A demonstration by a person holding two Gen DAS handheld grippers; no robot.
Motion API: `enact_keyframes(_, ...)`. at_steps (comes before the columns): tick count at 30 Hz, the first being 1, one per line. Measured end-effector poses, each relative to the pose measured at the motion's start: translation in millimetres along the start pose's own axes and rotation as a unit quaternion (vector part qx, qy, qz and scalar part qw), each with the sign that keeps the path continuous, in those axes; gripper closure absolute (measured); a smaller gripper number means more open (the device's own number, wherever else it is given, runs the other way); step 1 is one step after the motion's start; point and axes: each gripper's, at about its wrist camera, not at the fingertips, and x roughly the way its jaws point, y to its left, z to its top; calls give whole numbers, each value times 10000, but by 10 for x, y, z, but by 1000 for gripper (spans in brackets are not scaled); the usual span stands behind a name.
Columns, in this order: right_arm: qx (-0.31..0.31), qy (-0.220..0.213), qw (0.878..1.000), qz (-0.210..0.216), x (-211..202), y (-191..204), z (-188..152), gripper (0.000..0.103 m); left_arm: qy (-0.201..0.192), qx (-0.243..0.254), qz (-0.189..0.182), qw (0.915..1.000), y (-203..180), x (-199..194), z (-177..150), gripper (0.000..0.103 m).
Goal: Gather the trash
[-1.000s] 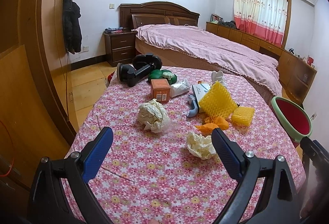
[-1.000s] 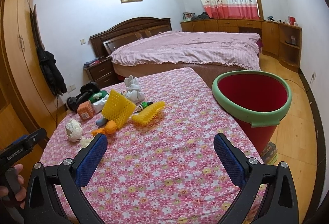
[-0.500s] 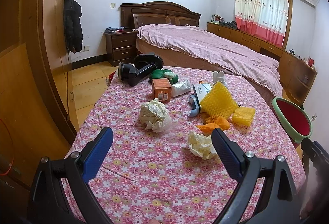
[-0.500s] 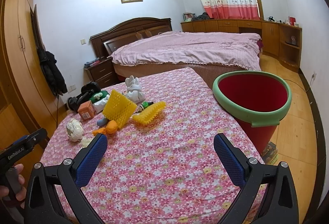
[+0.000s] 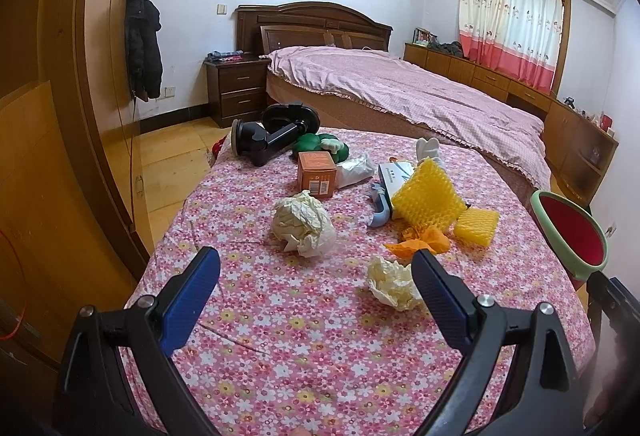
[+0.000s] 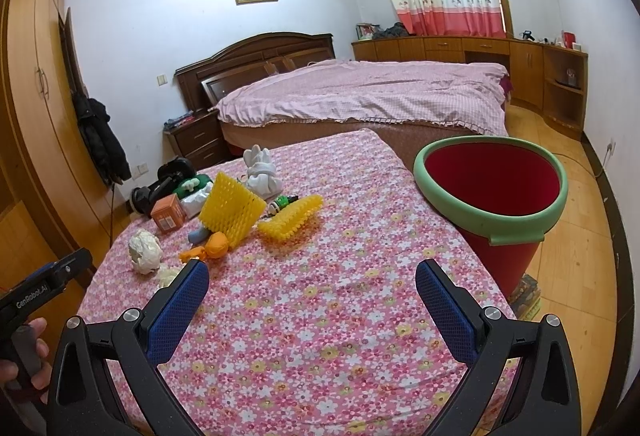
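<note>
Left wrist view: the left gripper (image 5: 316, 276) hovers over the near end of the flowered table (image 5: 280, 348), jaws spread wide and holding nothing. Going left to right ahead of it, the big paper ball (image 5: 304, 222) lies just beyond the gap and a little left of its middle, clear of both fingers; the small paper wad (image 5: 394, 286) sits nearer, just beside the right finger and partly hidden by it. Neither lump has a clear long axis, so any closing angle should serve. Beyond them stand an orange box (image 5: 317, 174), a black holder (image 5: 272, 134), a green toy (image 5: 320, 146) and a blue tool (image 5: 380, 206), which do not look like rubbish and are well behind the ball. Right of centre lie an orange scrap (image 5: 420, 242) and two yellow foam nets (image 5: 428, 200), and far right, off the table edge, the bin (image 5: 568, 232). In the right wrist view the right gripper (image 6: 312, 290) is also wide and empty, with the trash far to its left, the ball (image 6: 145, 250) farthest, and the bin (image 6: 492, 188) ahead on its right. I judge the left gripper nearer to both paper pieces, so a short forward reach should take the ball with nothing in the way; the wad needs a small shift right first. The carry to the bin must then cross the foam nets.
</note>
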Motion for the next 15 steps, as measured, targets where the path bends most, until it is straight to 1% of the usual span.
enact_keyframes(15,-13,25,10000,5,-1,17,-14,1,-5,-64,14,10000,21,18,3,7)
